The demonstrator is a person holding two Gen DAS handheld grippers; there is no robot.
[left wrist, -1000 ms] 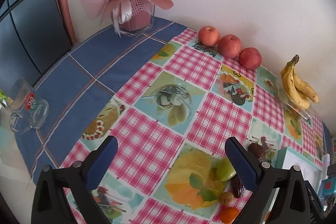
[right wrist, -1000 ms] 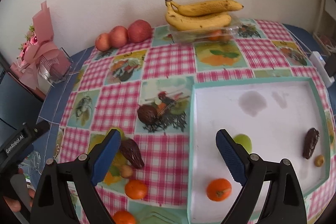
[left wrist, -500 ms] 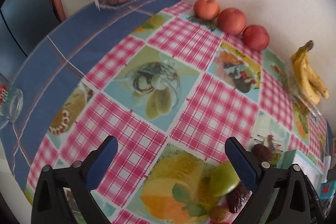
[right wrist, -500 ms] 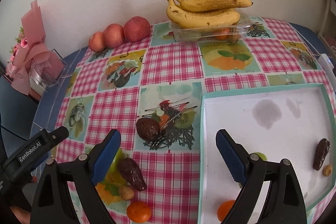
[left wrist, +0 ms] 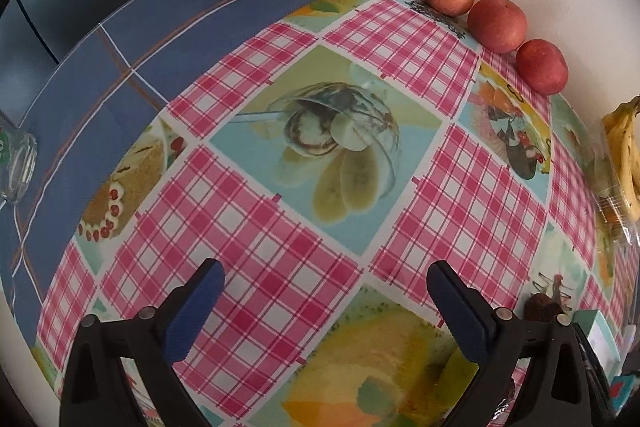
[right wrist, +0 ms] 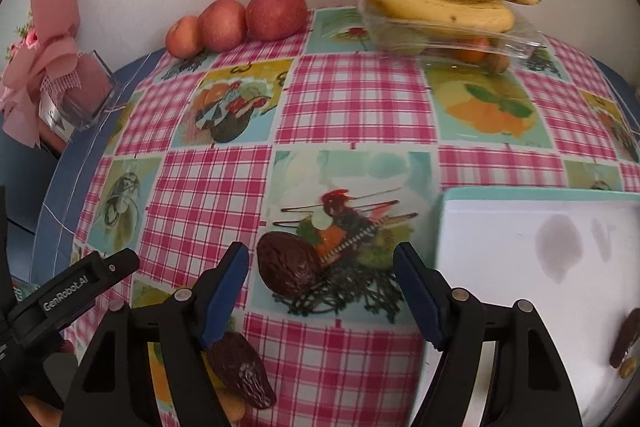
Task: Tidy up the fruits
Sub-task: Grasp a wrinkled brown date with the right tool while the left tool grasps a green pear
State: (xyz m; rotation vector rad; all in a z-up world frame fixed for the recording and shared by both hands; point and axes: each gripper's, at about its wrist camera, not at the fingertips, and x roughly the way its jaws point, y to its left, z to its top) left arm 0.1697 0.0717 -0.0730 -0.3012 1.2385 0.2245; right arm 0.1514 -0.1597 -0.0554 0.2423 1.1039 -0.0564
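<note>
One dark, wrinkled fruit (right wrist: 289, 269) decides your next move: it lies on the table (right wrist: 352, 95) between the spread fingers of your right tool (right wrist: 321, 269), a little left of centre and just beyond the tips. Its long axis runs from far-left to near-right, roughly across the gap, so the jaws would close on its ends rather than its flanks; a small roll of the wrist would suit it better, I judge. The pads do not touch it, so nothing is pinched. A second dark fruit (right wrist: 242, 369) lies nearer you, just under the left finger, and the white tray (right wrist: 520, 267) with its teal rim sits immediately right of the tool, a short carry away.

Your left tool (left wrist: 325, 281) is spread wide over bare checked cloth with nothing between its fingers; the dark fruit shows only at its far right edge (left wrist: 540, 307), so the right hand is plainly the nearer one.

Against the earlier frames, the right tool's jaws have just been closing, narrowing around the fruit without reaching it. That tool has slid left off the tray, where a green fruit and an orange one sat by its right finger, and dropped lower. The left tool has also sunk toward the cloth, and the green fruit by its right finger is now out of view.
</note>
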